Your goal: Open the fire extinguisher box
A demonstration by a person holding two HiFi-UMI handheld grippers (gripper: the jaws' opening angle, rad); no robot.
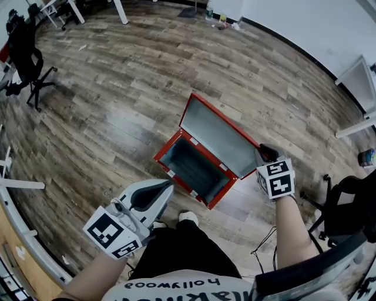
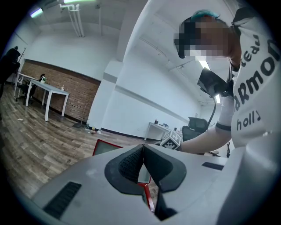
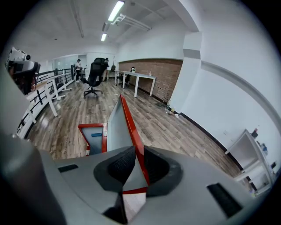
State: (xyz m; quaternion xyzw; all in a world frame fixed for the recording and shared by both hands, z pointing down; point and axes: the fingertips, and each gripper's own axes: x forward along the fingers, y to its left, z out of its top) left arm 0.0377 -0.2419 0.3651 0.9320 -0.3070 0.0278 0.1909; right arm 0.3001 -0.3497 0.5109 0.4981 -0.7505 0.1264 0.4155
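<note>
Lid (image 1: pixel 218 136) is held up at 3 o'clock by the right gripper (image 3: pixel 137 163), jaws pinched narrow on its red edge so it can't drop. Box (image 1: pixel 167 146) sits mid-floor. Left gripper (image 2: pixel 143 151) is parked at 7 o'clock, jaws together, empty.

You are standing in an open office: plank floor (image 1: pixel 117 76), swivel chair (image 3: pixel 94 72), white desk (image 2: pixel 46 89), brick wall (image 3: pixel 156 72) and strip lights (image 3: pixel 116 11) are surrounding you.

Wood-plank floor (image 1: pixel 147 70), white walls (image 1: pixel 294 17) — brick wall (image 3: pixel 149 72), strip lights (image 3: pixel 116 11)
</note>
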